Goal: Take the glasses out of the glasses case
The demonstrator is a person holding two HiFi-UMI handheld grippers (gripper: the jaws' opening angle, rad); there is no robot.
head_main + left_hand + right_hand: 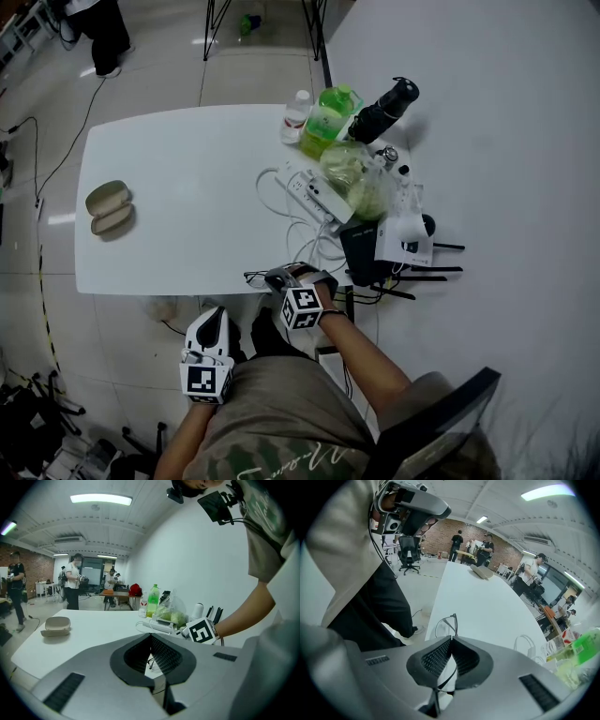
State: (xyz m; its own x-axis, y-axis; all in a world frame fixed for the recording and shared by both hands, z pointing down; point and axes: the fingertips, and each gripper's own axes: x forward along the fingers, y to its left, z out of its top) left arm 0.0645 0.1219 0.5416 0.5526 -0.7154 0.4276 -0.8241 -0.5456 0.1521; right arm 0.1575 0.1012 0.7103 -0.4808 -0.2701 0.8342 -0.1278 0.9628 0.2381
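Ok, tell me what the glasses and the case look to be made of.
Glasses: thin dark rims and arms, probably metal wire, though slim plastic is possible; the lenses look clear. Case: beige and matte, with rounded halves that hold their shape lying open, so likely a hard shell; whether its skin is fabric, leatherette or plastic cannot be told.

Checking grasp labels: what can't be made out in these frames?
Head view: glasses tiny, partly under the right tool; folded or open, cannot tell.
Right gripper view: the tool's pads cover the gripped part of the frame.
Inside of glasses case: too small in head view, side-on in left gripper view.
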